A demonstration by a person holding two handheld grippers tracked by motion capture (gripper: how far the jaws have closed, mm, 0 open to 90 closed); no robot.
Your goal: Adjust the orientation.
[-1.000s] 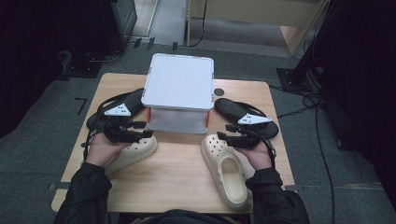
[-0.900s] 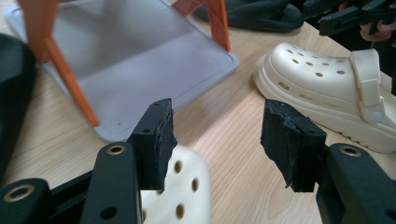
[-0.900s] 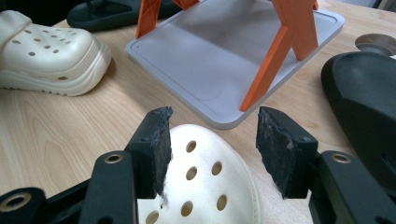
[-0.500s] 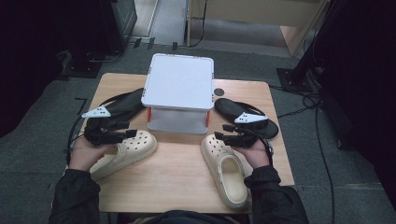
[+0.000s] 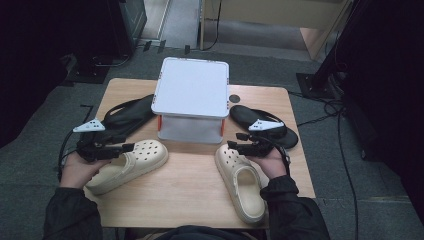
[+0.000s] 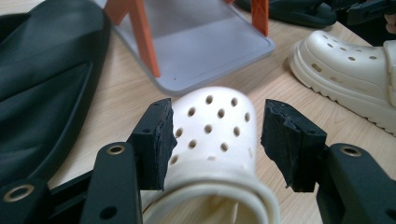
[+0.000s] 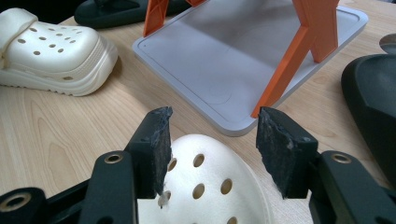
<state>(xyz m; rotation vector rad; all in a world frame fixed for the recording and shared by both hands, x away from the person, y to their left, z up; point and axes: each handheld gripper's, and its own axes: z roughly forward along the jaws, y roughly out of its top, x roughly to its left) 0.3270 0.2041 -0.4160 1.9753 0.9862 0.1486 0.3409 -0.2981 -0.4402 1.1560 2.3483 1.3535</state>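
Two cream clogs lie on the wooden table (image 5: pixel 195 192). The left clog (image 5: pixel 137 161) points toward the white rack, and my left gripper (image 5: pixel 128 147) sits at its upper. Seen from the left gripper view, that gripper (image 6: pixel 215 135) stands open with its jaws on either side of the holed toe of the clog (image 6: pixel 219 182). The left pad (image 6: pixel 159 140) is against the clog or nearly so. The right clog (image 5: pixel 245 187) lies lengthwise at the front right. My right gripper (image 5: pixel 235 141) hovers open above its toe (image 7: pixel 205 186), jaws apart and clear of it (image 7: pixel 210 144).
A white two-level rack (image 5: pixel 192 95) on orange legs (image 7: pixel 285 70) stands mid-table, with its grey base (image 6: pixel 205 42) just ahead of both grippers. One black flip-flop (image 5: pixel 125 117) lies to its left and another (image 5: pixel 270 127) to its right. A person's hands and dark sleeves come in from the front edge.
My left hand and gripper have drawn back to the left along the left clog, uncovering more of it. The right gripper has barely shifted.
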